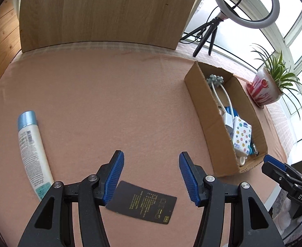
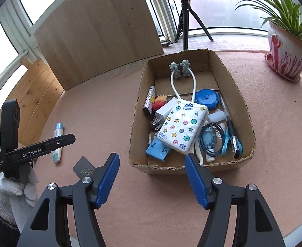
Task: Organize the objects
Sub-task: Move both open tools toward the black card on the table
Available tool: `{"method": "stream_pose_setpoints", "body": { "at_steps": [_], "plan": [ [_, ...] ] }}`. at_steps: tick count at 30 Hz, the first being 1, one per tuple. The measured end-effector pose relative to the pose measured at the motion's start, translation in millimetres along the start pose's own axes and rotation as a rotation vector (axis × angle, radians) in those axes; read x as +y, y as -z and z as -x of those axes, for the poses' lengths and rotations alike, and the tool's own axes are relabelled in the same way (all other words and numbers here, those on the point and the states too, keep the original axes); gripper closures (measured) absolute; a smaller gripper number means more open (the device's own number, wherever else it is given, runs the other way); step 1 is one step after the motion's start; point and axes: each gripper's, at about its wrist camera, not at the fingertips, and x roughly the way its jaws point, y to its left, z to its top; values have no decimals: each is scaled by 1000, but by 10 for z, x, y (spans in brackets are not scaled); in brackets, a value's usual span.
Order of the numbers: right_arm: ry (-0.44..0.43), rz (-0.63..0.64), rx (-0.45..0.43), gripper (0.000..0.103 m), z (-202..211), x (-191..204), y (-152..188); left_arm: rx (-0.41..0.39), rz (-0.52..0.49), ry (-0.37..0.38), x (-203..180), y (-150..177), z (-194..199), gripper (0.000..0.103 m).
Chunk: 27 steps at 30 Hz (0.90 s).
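Both claws hang spread and empty over the pink cloth (image 1: 113, 94). The left gripper (image 1: 151, 177) hovers right above the black card (image 1: 142, 203), which lies flat on the cloth with one end tucked under the left finger's blue pad in the picture; whether the pad touches it I cannot tell. The right gripper (image 2: 152, 179) sits at the near wall of the cardboard box (image 2: 138, 113), jaws wide, nothing between them.

The box already holds plenty: the tissue pack (image 2: 181, 125), a blue round lid (image 2: 207, 98), a pen (image 2: 230, 123), a coiled blue cable (image 2: 210, 139). Two things are left out on the cloth: that card, and well off to the left the white tube (image 1: 32, 156) with its pale blue cap, lying on its side.

The card looks thin, light and stiff, and flat on soft fabric it will be awkward. My guess is the fingers need to press into the cloth and nip one short edge, or tip it up first. The tube should be easier: light, rounded, probably a bit slick, so pinch across the middle of the body, not the cap.
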Motion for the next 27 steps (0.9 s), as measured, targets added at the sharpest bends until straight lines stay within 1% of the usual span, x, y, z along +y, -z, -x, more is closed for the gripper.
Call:
{"method": "stream_pose_setpoints", "body": {
  "at_steps": [6, 8, 11, 13, 16, 19, 25, 27],
  "plan": [
    [-53, 156, 39, 41, -167, 518, 155, 27, 89, -53, 535, 485, 184, 44],
    [-71, 207, 74, 41, -264, 670, 175, 39, 113, -54, 646, 630, 225, 44],
    [-98, 295, 156, 41, -465, 902, 175, 49, 140, -52, 772, 824, 293, 44],
    [-109, 349, 195, 41, -600, 1042, 170, 53, 158, -49, 845, 928, 340, 44],
    [-124, 411, 260, 41, -832, 1217, 166, 55, 182, -45, 942, 1030, 394, 44],
    [-119, 460, 342, 41, -1094, 1344, 168, 46, 203, -41, 1022, 1094, 473, 44],
    [-65, 524, 394, 41, -1416, 1458, 187, 32, 249, -53, 1237, 1208, 635, 44],
    [-58, 541, 389, 39, -1440, 1492, 186, 33, 265, -59, 1303, 1224, 646, 44]
  ]
}}
